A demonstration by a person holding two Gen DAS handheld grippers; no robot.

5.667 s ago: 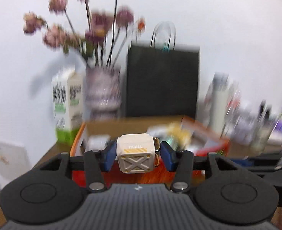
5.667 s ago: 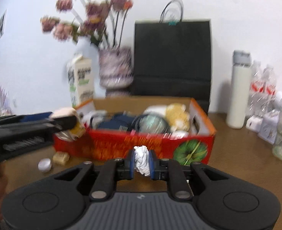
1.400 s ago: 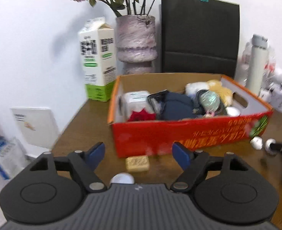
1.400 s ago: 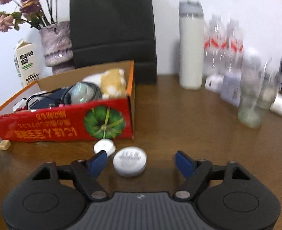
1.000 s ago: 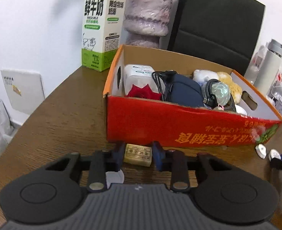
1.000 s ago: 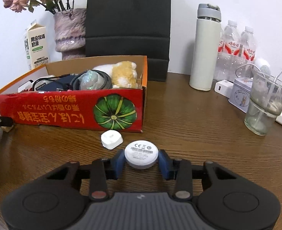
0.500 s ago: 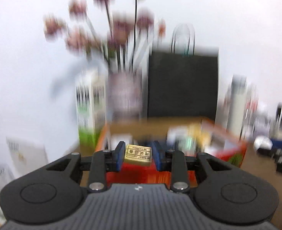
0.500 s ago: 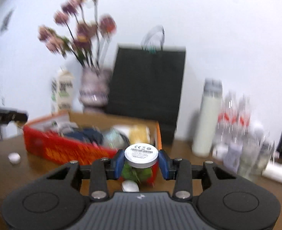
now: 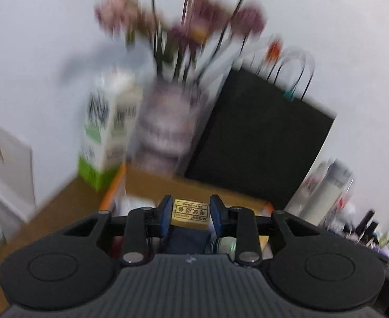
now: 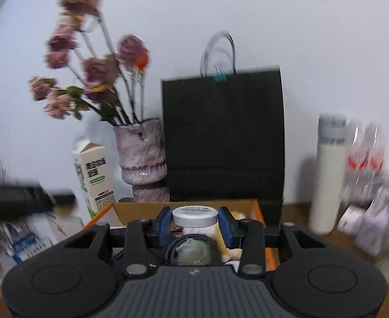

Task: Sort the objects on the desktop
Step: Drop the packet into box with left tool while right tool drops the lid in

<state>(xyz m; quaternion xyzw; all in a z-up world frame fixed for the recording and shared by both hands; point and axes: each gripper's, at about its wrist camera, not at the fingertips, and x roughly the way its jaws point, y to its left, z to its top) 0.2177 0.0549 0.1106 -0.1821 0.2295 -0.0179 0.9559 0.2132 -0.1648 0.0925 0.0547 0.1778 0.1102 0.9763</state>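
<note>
My left gripper (image 9: 190, 214) is shut on a small tan block with printed text (image 9: 191, 212), held in the air over the near left part of the open cardboard box (image 9: 194, 185). My right gripper (image 10: 195, 219) is shut on a round white disc (image 10: 195, 215), held above the same orange-edged box (image 10: 259, 209). Below the right fingers, inside the box, lie a coiled black cable around a pale green ball (image 10: 193, 249) and a yellow plush toy (image 10: 236, 216). The left wrist view is heavily blurred.
Behind the box stand a milk carton (image 10: 95, 177), a pink vase with dried flowers (image 10: 141, 159) and a black paper bag (image 10: 223, 135). At the right are a white flask (image 10: 328, 175) and water bottles (image 10: 366, 164). The other gripper's black body (image 10: 14, 198) juts in at left.
Both grippers have risen from the tabletop with their objects and now hang over the box. The left view has tilted and swung closer to the box.
</note>
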